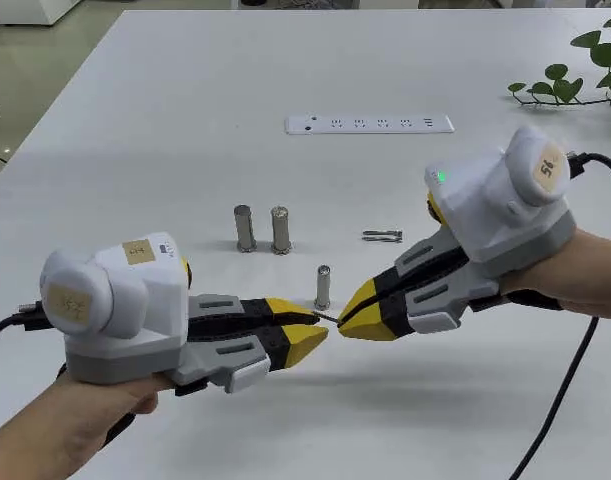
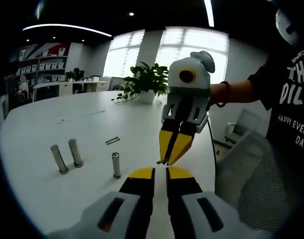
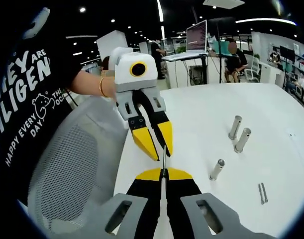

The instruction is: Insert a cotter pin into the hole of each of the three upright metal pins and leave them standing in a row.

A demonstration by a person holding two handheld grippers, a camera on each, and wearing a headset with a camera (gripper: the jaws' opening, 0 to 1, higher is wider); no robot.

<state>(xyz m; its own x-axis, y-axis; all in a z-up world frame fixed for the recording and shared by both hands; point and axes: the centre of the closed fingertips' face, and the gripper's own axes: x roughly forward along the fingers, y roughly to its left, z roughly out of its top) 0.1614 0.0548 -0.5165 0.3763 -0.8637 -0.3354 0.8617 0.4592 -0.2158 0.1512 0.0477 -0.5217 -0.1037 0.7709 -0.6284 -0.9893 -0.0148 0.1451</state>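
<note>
Three upright metal pins stand on the white table: two side by side (image 1: 244, 228) (image 1: 280, 230) and one nearer (image 1: 323, 287). Just in front of the nearer one, my right gripper (image 1: 343, 322) is shut on a thin cotter pin (image 1: 329, 318), which sticks out from its own jaws (image 3: 163, 162). My left gripper (image 1: 315, 330) faces it tip to tip, open by a narrow gap, and the pin's free end reaches its fingertips (image 3: 167, 144). Both grippers hover above the table. A second cotter pin (image 1: 382, 236) lies flat to the right of the pair.
A white power strip (image 1: 369, 124) lies further back on the table (image 1: 165, 120). A potted plant's leaves (image 1: 585, 80) hang over the far right edge. A cable (image 1: 570, 370) trails from the right gripper. A grey mesh chair (image 3: 67, 169) stands by the near edge.
</note>
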